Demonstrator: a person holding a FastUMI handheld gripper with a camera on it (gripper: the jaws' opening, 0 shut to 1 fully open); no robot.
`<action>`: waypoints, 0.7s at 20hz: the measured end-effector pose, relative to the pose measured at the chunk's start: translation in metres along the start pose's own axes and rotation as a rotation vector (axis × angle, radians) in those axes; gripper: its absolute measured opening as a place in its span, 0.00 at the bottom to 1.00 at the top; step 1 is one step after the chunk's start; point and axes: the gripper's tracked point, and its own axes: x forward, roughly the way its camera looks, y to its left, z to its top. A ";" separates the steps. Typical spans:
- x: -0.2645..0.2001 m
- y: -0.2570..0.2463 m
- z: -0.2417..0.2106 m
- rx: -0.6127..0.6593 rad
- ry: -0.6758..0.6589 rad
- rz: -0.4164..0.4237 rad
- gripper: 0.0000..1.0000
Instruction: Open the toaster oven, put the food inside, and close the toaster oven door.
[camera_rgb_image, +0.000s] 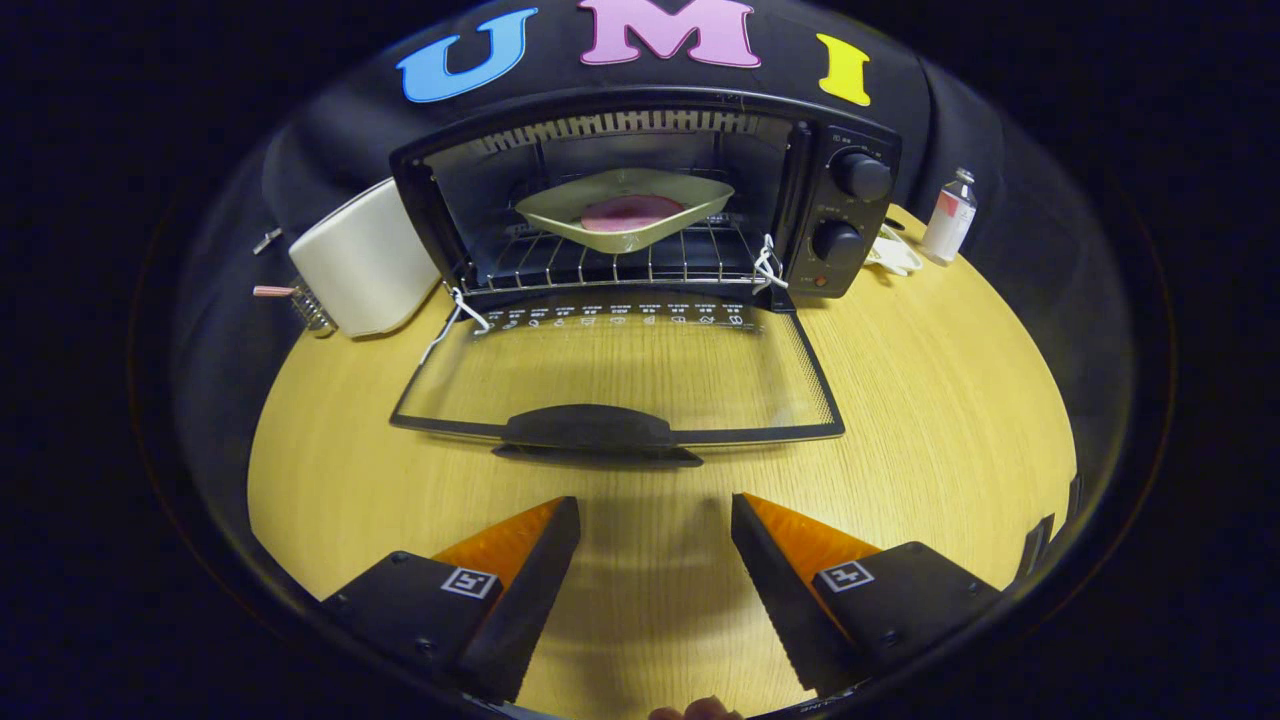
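Observation:
The black toaster oven (850, 215) stands at the back of the wooden table. Its glass door (620, 370) lies folded down flat toward me, with the dark handle (590, 428) at its front rim. Inside, on the wire rack (560, 262), rests a pale dish (625, 208) holding pink food (632, 212). My gripper (655, 510) hovers over the table just short of the door handle, open, with nothing between its fingers.
A cream-coloured appliance (365, 260) sits left of the oven. A small bottle (950, 218) and a pale object (893, 252) lie right of it. Bare tabletop (940, 400) spreads right of the door and around the fingers.

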 end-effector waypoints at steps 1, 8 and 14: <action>0.005 0.001 0.001 -0.003 0.001 -0.006 1.00; 0.013 0.013 0.011 0.025 -0.014 -0.016 0.99; -0.032 0.018 0.040 0.055 -0.094 0.048 0.99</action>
